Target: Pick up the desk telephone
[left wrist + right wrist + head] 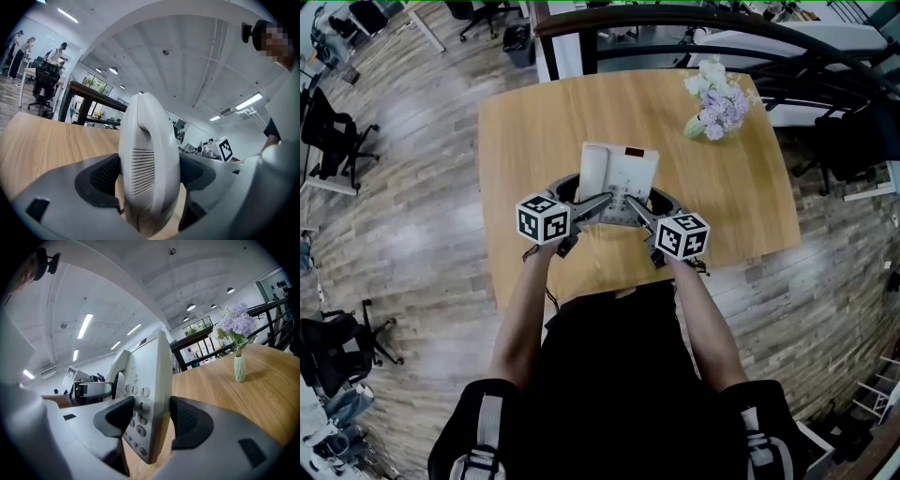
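1. At the middle of the surface [534,131], just ahead of the person, lies the phone [619,173]. Its handset [595,171] runs along its left side and its keypad [630,192] sits to the right. A vase [717,105] of flowers stands well apart at the far right.
2. Left gripper [602,201]: its fingers [101,180] are closed on the near end of the handset, one pad against each flank. No gap shows.
3. Right gripper [637,208]: its fingers [115,416] clamp the phone's near right edge. One pad lies over the keypad by the 6 key and the other is against the underside.
4. No view shows whether the base rests on the surface or is just clear of it.
5. Handling, as judged: a rigid moulded plastic shell, light to moderate in weight, smooth and likely slippery under the pads. The handset probably only sits in its cradle. No cord is visible.
6. Hold, as judged: the right-side purchase on the body is sound, though it presses on keys. The left-side purchase is on a loose part, so if that side rises faster than the body the handset could leave the cradle.
7. Recommendation: raise both sides together and level, with a firm but not crushing grip.
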Tool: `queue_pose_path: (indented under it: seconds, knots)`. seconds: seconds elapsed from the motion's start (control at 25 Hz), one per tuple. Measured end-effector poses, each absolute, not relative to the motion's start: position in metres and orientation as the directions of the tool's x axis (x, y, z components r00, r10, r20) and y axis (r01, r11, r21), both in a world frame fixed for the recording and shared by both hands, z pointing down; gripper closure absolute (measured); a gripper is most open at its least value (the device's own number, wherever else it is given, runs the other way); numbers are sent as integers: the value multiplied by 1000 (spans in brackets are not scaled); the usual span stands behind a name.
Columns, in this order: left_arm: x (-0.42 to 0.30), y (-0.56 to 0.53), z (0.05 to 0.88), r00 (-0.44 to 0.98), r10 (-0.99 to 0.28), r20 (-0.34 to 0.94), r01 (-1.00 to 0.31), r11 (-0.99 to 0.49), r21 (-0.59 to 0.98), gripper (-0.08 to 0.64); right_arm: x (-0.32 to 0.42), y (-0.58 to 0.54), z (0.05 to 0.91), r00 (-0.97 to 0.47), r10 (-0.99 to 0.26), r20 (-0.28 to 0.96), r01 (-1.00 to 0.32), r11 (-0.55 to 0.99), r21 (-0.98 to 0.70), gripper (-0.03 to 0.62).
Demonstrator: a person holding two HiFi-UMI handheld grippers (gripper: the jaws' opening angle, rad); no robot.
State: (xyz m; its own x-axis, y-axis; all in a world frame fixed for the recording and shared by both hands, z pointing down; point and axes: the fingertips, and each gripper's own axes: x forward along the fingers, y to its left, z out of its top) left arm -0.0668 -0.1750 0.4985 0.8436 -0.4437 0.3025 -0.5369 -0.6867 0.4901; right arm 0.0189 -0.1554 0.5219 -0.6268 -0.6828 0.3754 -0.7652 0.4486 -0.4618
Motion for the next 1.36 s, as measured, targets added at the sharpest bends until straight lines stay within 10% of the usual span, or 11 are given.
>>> queue_pose_path:
  seconds: [1.36]
  knots:
    - [-64,-176,499,856,-419,301,-516,-702,491,169,20,-154,521,-601,-694,397,-791,445,-420,337]
